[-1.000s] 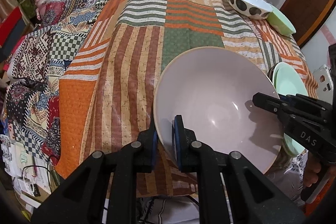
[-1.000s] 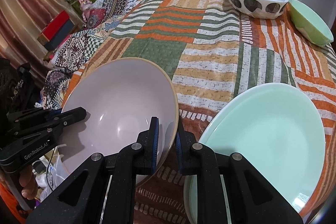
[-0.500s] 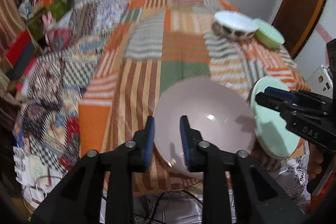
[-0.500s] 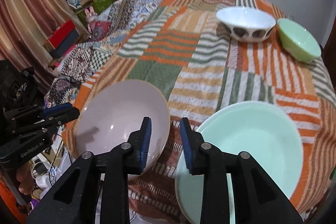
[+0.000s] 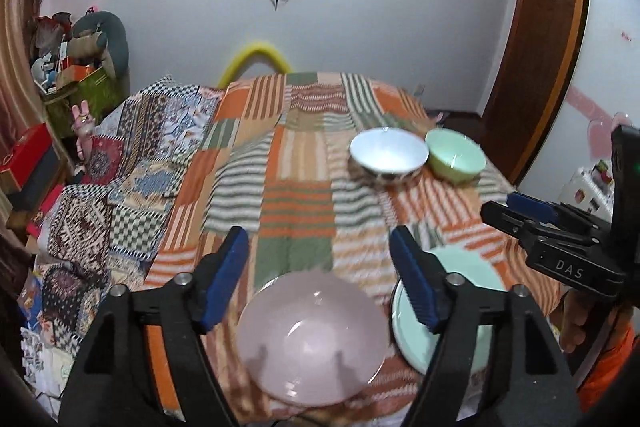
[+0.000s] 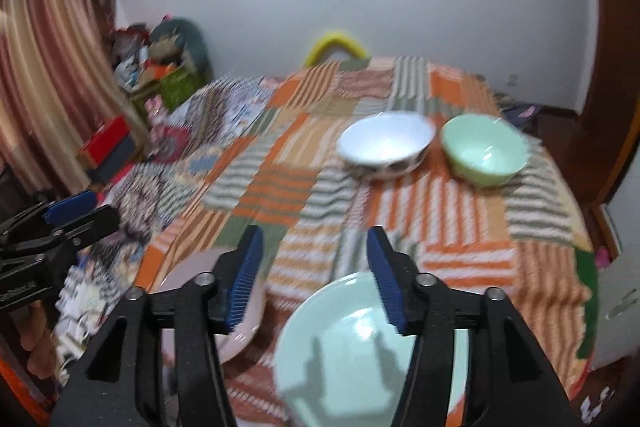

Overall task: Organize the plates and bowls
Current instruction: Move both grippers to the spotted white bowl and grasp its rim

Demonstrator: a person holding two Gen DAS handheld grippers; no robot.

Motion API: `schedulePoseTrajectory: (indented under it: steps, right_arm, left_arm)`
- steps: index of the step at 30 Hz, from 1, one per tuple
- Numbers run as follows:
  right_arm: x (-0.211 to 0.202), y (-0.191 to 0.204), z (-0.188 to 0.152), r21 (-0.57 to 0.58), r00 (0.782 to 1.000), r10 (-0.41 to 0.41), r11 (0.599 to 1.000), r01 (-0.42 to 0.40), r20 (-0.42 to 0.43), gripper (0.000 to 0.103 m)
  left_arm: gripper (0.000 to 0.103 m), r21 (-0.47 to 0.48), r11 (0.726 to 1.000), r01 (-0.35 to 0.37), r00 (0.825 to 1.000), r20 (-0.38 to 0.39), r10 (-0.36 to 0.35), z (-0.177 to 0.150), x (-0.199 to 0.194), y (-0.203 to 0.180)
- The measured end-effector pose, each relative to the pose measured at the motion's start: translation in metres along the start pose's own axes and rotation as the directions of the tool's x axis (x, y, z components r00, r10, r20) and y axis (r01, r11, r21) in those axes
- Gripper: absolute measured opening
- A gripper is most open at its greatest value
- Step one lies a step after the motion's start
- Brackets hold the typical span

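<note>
Release step, judged: pink plate [image 5: 312, 339] set at near edge of patchwork cloth [image 5: 296, 203], mint plate [image 6: 360, 347] just beside it. Left gripper [image 5: 318, 277] and right gripper [image 6: 314, 277] — jaws just opened, spread, nothing pinched. Next move, likely: white bowl [image 6: 386, 143] or green bowl [image 6: 482, 149], touching at far end — wide rim grasp required.

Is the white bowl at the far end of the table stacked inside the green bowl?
No, the white bowl stands on the patchwork cloth beside the green bowl, not inside it.
</note>
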State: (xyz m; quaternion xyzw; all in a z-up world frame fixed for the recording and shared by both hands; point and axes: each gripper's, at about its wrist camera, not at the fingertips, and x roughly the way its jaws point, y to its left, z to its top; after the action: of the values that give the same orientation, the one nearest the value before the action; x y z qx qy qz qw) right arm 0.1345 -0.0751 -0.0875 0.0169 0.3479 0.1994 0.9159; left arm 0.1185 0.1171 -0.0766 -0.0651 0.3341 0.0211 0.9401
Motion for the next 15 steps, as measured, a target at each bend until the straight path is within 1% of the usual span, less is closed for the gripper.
schedulePoseTrajectory:
  steps: [1,3,5,9,15]
  right_arm:
    - [0.0,-0.006,0.003,0.011,1.0,-0.011,1.0,0.011,0.007,0.056]
    - [0.003,-0.021,0.011,0.046,0.999,-0.028,0.999,0.028,0.014,0.057]
    - [0.011,-0.037,0.018,0.086,0.999,-0.05,0.995,0.048,0.015,0.057]
    - [0.028,-0.064,0.031,0.15,0.998,-0.058,0.987,0.058,-0.002,0.057]
    - [0.07,-0.085,0.045,0.198,0.996,-0.081,0.976,0.089,-0.046,0.057]
  left_arm:
    - [0.088,-0.012,1.0,0.0,1.0,0.007,0.0,0.005,0.003,-0.002]
    - [0.094,-0.04,0.999,-0.011,1.0,0.024,0.012,0.016,0.012,-0.003]
    - [0.094,-0.044,0.999,-0.012,1.0,0.026,0.013,0.026,0.025,-0.005]
    - [0.094,-0.038,0.999,-0.021,1.0,0.012,0.022,0.042,0.053,-0.008]
    - [0.094,-0.031,0.999,-0.026,0.999,-0.037,0.025,0.059,0.112,-0.011]
